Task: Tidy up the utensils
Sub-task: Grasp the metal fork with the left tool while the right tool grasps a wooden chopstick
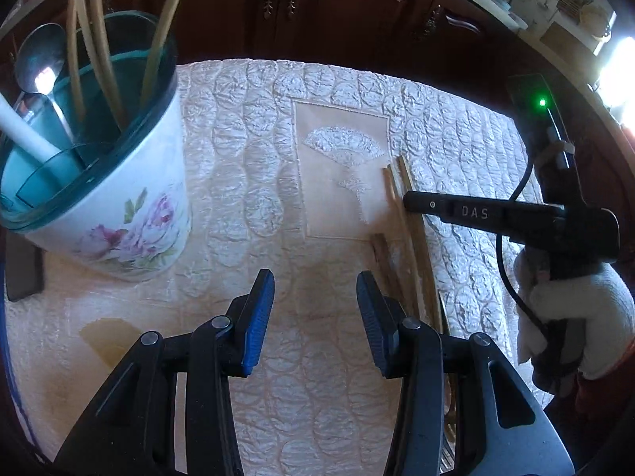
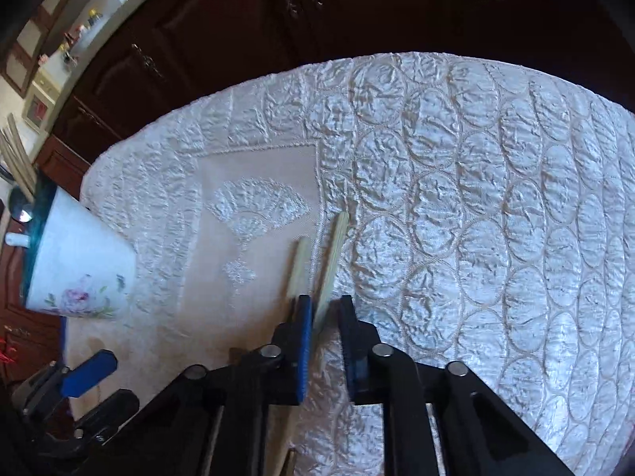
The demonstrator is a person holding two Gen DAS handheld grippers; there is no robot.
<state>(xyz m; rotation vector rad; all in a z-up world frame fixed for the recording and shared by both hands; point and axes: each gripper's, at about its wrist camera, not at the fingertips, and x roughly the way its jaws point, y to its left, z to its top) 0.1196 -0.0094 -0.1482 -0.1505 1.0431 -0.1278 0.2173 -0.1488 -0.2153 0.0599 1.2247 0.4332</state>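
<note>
The tabletop is covered by a shiny white cloth [image 2: 456, 198] with puffy, crinkly oval bumps all over it. In the middle is a flat, smooth patch [image 1: 337, 158] with a stitched fan shape on it.

Thin, pale wooden chopsticks [image 1: 412, 246] lie on the cloth, next to the flat patch. They are long and straight.

The right tool [image 2: 323, 317] has closed in on one chopstick [image 2: 335, 254]. Its blue pads sit tight at the stick's sides, so it looks like it has hold of it. Another chopstick [image 2: 297, 265] lies just beside, touching nothing.

The left tool [image 1: 315, 289] hangs over the cloth with its blue ribbed pads far apart. It holds nothing.

A round white cup [image 1: 119, 218] with pink flowers painted on it and a dark green rim stands at the left. Inside it are a shiny metal spoon [image 1: 39, 59], more chopsticks [image 1: 99, 39] and a white stick-shaped thing [image 1: 24, 131].

A dark wooden cabinet [image 1: 317, 0] stands behind.
</note>
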